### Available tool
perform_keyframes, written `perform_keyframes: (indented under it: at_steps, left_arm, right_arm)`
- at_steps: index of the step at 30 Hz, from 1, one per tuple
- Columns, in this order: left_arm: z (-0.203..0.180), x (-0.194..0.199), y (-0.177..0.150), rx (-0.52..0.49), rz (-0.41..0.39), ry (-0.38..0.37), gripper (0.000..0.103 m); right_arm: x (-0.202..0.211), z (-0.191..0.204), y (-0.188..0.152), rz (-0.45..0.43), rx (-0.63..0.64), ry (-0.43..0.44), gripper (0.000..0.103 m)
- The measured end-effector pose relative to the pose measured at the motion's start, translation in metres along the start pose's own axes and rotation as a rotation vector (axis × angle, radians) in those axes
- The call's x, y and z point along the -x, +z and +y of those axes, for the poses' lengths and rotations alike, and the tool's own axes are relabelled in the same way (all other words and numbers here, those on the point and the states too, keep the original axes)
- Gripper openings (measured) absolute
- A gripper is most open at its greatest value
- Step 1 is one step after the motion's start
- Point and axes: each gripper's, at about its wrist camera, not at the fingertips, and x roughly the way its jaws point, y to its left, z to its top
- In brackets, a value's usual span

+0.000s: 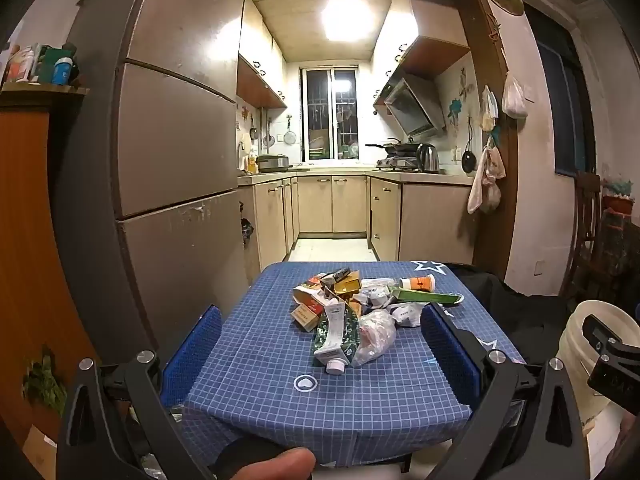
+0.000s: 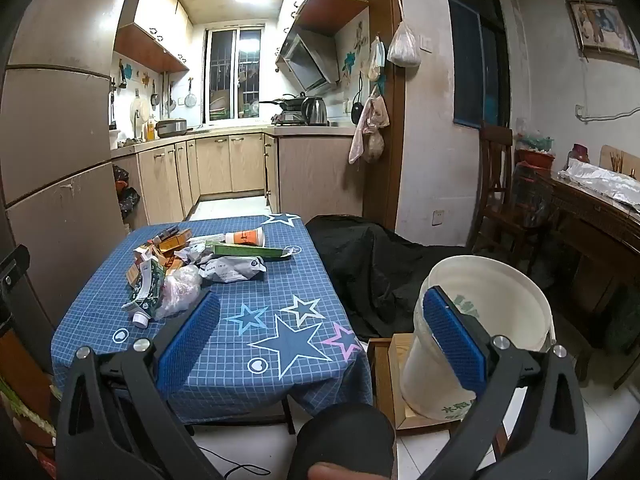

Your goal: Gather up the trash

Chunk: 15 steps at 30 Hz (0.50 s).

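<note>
Currently, the trash pile [image 1: 352, 312] lies on the table [image 1: 280, 400], ahead of the left gripper [image 1: 320, 344], whose fingers are spread and empty. The right gripper [image 2: 320, 340], also spread and empty, has the bucket [image 2: 500, 280] ahead to its right. Collection appears not yet begun; the next move calls for closing on one item. Only the right view shows the bucket's interior.

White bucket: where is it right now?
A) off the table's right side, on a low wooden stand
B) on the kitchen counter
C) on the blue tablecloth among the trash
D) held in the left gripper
A: the white bucket sits on a wooden stand beside the table, open and upright.
</note>
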Motion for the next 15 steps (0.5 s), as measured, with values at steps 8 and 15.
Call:
perform_keyframes:
  at_steps: [8, 15]
  left_arm:
    - [-0.0020, 0.0029, 0.0003, -0.006, -0.009, -0.006, 0.100]
    - [0.0006, 0.0021, 0.0009, 0.003, 0.000, -0.002, 0.100]
  right_arm:
    - [0.0007, 0.0002, 0.0002, -0.002, 0.006, -0.002, 0.098]
    - [-0.0010, 0.0022, -0.0015, -0.003, 0.013, -0.002, 0.098]
